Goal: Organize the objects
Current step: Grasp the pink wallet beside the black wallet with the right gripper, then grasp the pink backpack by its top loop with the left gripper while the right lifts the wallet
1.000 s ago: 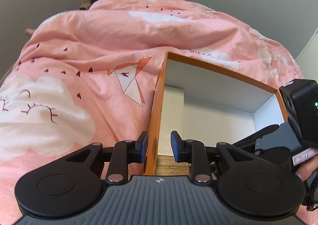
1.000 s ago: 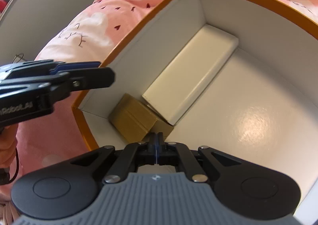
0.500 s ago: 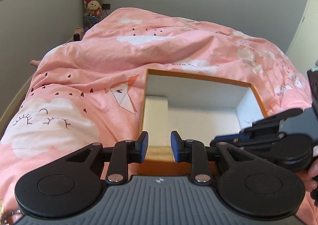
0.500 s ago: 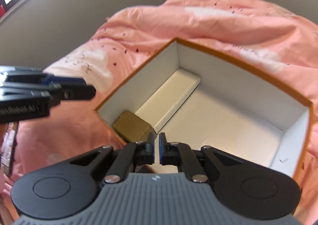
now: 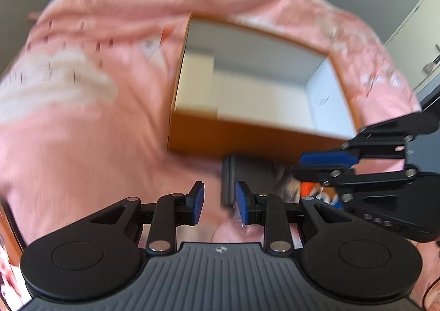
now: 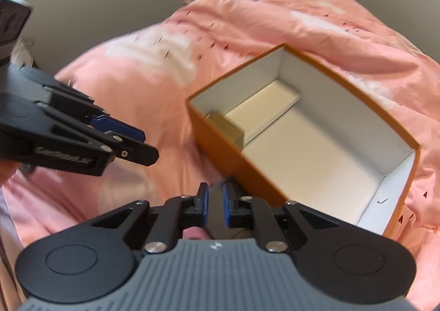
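L gripper [image 5: 217, 202] open, empty; R gripper [image 6: 214, 205] part open w/ grey obj [image 6: 217, 201] between, by orange box [image 6: 302, 129]

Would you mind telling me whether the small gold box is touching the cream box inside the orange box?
Touching: the right wrist view shows the gold box butted against the cream box, no gap visible.

Both tools share one build: the left gripper [image 5: 217, 202] and right gripper [image 6: 214, 205] have matte black linkage arms, silver pivot screws, blue finger pads [image 5: 197, 202], round black discs and a ribbed grey housing with a small emblem. White lettering on the side, blurred, perhaps reads "GenRobot.AI".
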A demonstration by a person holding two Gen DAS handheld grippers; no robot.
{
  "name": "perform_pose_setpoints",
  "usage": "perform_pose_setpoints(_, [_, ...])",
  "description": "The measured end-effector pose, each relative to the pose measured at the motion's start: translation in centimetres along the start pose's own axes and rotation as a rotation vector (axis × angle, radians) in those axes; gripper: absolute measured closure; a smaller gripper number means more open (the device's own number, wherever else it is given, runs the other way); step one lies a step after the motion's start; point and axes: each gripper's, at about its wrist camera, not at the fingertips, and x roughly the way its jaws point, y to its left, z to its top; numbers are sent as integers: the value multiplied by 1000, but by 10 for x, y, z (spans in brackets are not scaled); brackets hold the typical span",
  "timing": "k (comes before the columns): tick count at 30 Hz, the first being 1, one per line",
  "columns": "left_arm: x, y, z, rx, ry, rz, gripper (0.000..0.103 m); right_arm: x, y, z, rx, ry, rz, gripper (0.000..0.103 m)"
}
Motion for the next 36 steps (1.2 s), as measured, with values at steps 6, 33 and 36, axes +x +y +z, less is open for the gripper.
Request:
perform_pose_setpoints(6, [19,6,-19,-27,136,-40,55,17,21,-8,-99,100,16,77])
perform_pose_setpoints(33, [60,13,-39,-156,324,-164,47,62,42,-23,-339,333,9,77])
perform_pose_setpoints(36, [62,16,-41,-181,335,-177,47,58,41,-27,-327,323,5,77])
